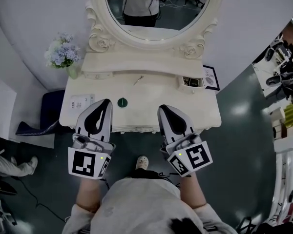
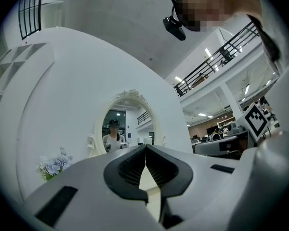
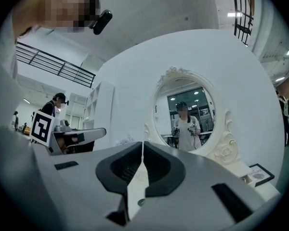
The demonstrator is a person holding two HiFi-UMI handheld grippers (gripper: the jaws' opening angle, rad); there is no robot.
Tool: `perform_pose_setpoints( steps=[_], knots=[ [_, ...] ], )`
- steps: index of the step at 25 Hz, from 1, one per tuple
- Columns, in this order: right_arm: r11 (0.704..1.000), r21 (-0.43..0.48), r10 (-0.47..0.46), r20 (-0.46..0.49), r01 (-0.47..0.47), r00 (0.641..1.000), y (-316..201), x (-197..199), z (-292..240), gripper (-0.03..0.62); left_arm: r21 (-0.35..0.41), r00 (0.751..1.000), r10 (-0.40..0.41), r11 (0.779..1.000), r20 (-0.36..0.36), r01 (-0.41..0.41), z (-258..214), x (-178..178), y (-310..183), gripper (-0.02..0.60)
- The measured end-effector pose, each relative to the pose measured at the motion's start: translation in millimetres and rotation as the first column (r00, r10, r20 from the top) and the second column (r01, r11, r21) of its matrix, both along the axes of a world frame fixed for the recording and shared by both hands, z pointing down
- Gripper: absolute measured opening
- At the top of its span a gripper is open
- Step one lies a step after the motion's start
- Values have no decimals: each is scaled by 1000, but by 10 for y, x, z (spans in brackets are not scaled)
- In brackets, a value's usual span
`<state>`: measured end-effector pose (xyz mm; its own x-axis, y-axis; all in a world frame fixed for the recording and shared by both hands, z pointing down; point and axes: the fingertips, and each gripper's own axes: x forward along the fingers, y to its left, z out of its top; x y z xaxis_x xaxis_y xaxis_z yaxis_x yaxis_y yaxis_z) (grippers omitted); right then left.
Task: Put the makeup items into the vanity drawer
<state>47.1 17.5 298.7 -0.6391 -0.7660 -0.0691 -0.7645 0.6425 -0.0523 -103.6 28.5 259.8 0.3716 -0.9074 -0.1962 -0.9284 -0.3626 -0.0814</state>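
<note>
On the carved cream vanity (image 1: 151, 108) lies a round green disc (image 1: 122, 102).

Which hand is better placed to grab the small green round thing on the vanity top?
Left. The green round thing lies just beside the left tool; the right tool is farther off. Both are shut.

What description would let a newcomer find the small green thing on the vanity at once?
Find the white vanity table under the oval mirror. On its top, left of centre near the front edge, lies a small round disc. It is the only dark green thing there; the card to its left is white and flat, the stick behind it thin.
</note>
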Motion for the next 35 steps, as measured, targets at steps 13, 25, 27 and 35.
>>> perform_pose_setpoints(
  steps=[13,25,27,35],
  knots=[
    [994,0,-112,5,112,994,-671,-22,-19,25,6,995,-104,995,11,104,-53,36,-499,14],
    [986,-19,-165,22,165,986,-909,-18,125,25,-3,986,-164,987,28,164,45,60,-634,14],
    [985,-22,-168,25,169,985,-943,-43,124,25,-3,986,-167,986,29,167,38,41,-659,14],
    [987,-32,-155,33,156,987,-1123,-198,106,25,-11,989,-143,990,28,143,27,-94,-878,14]
  ],
)
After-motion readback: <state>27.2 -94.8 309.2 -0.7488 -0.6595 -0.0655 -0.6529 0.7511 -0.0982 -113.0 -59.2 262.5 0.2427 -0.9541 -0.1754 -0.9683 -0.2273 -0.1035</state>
